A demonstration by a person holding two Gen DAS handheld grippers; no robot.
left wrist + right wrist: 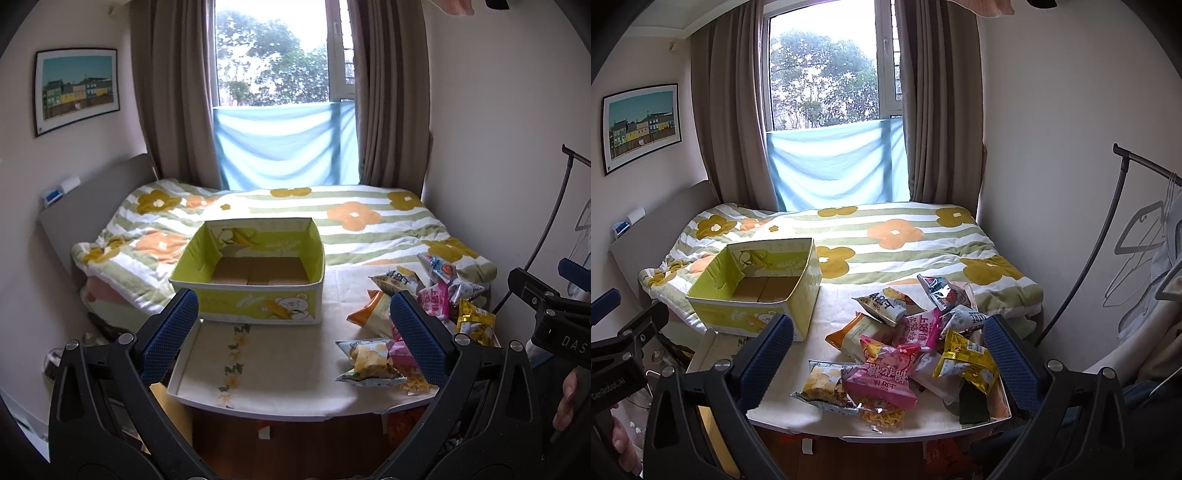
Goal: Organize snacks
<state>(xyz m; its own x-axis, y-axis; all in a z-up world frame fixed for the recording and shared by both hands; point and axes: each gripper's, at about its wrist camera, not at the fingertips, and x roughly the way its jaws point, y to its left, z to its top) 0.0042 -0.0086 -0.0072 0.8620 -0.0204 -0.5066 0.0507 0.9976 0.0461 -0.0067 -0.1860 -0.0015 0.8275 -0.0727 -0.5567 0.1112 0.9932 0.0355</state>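
1. A small white table (827,295) stands against the bed (905,243).
2. On its left part sits an open yellow-green box (753,317).
3. On its right part lies a loose heap of snack packets (908,347), perhaps a dozen.
4. A floral striped quilt (354,218) covers the bed.

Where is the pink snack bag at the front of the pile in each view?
Left wrist view: the pink snack bag sits lower right, partly hidden behind the left gripper's finger.
Right wrist view: lower centre, fully visible.
Shared landmark: the yellow-green box.
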